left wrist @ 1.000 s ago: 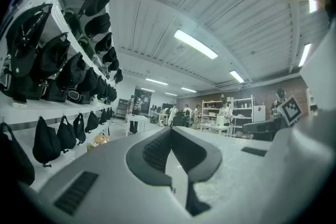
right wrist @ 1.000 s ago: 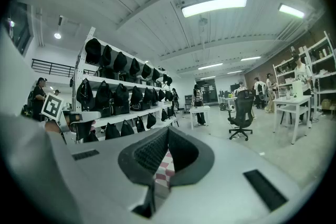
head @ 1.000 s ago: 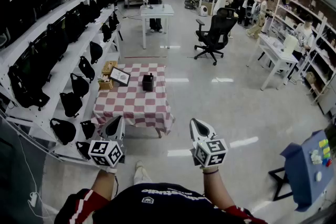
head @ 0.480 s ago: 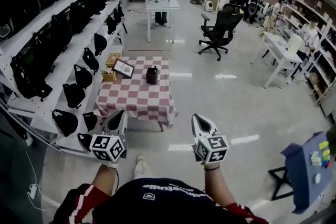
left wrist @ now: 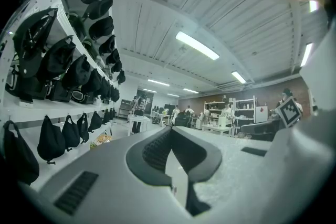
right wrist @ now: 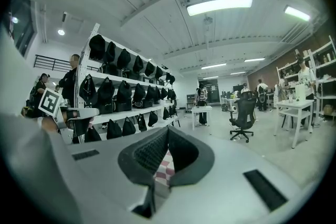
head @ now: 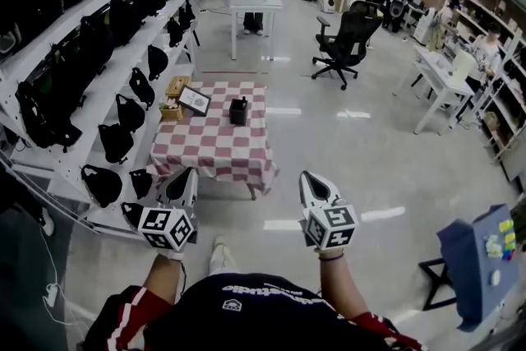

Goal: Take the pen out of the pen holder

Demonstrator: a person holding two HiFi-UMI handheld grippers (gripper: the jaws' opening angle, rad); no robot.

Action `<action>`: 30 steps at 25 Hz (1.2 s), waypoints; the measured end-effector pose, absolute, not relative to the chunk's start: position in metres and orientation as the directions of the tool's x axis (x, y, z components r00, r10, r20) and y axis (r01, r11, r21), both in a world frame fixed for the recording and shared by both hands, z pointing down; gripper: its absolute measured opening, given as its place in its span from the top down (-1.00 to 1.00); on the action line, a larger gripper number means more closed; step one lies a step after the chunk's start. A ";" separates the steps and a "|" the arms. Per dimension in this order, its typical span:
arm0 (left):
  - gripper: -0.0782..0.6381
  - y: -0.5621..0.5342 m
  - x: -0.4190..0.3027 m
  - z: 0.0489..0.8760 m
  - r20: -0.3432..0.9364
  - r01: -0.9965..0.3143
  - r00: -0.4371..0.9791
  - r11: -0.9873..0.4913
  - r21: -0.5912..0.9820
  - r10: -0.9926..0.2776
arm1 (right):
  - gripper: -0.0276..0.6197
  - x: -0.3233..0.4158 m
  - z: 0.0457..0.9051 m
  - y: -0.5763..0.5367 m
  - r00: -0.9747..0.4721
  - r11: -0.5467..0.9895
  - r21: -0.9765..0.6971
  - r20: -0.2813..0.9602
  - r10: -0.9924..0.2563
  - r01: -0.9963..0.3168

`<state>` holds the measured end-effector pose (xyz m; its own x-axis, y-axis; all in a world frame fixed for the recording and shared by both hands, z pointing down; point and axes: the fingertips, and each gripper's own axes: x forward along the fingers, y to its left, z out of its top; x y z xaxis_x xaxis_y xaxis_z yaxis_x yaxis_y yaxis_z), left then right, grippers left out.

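Observation:
A black pen holder (head: 239, 110) stands at the far side of a low table with a red-and-white checked cloth (head: 212, 150). Any pen in it is too small to make out. My left gripper (head: 189, 173) and right gripper (head: 306, 175) hang in front of my body, well short of the table, both over the floor. Each is shut, tips touching, with nothing held. In the left gripper view the left gripper (left wrist: 168, 131) points across the room. In the right gripper view the checked cloth (right wrist: 166, 169) shows behind the shut right gripper (right wrist: 168, 128).
A framed picture (head: 195, 100) and a small wooden box (head: 172, 108) share the table's far left. White shelving with black bags (head: 99, 53) runs along the left. A blue cart (head: 485, 263) stands at right. An office chair (head: 345, 41), a white table (head: 256, 4) and people are farther off.
The head view has shifted a little, so the table sits slightly higher in the frame. Both grippers stay shut and held at about the same place before my body.

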<state>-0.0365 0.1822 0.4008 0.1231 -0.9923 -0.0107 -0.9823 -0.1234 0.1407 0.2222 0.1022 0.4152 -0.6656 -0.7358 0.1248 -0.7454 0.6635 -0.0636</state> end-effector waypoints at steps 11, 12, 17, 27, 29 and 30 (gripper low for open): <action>0.77 0.181 -0.030 0.407 -0.002 -0.980 0.134 -0.132 0.145 -0.991 | 0.93 0.223 0.413 0.098 -0.674 0.669 -0.078 0.102 -0.732 -0.739; 0.77 0.181 -0.030 0.408 0.001 -0.980 0.133 -0.131 0.148 -0.991 | 0.93 0.222 0.413 0.098 -0.675 0.671 -0.081 0.104 -0.730 -0.737; 0.77 0.187 -0.029 0.412 0.015 -0.981 0.123 -0.120 0.154 -0.992 | 0.93 0.221 0.418 0.102 -0.689 0.683 -0.089 0.119 -0.715 -0.725; 0.77 0.176 -0.036 0.429 0.059 -0.981 0.118 -0.107 0.163 -0.991 | 0.93 0.209 0.439 0.094 -0.699 0.690 -0.113 0.166 -0.696 -0.715; 0.77 0.169 -0.039 0.430 0.058 -0.980 0.122 -0.111 0.162 -0.991 | 0.93 0.205 0.440 0.089 -0.699 0.692 -0.110 0.174 -0.693 -0.713; 0.77 0.165 -0.041 0.431 0.058 -0.980 0.123 -0.112 0.163 -0.991 | 0.93 0.203 0.441 0.086 -0.700 0.692 -0.112 0.177 -0.692 -0.713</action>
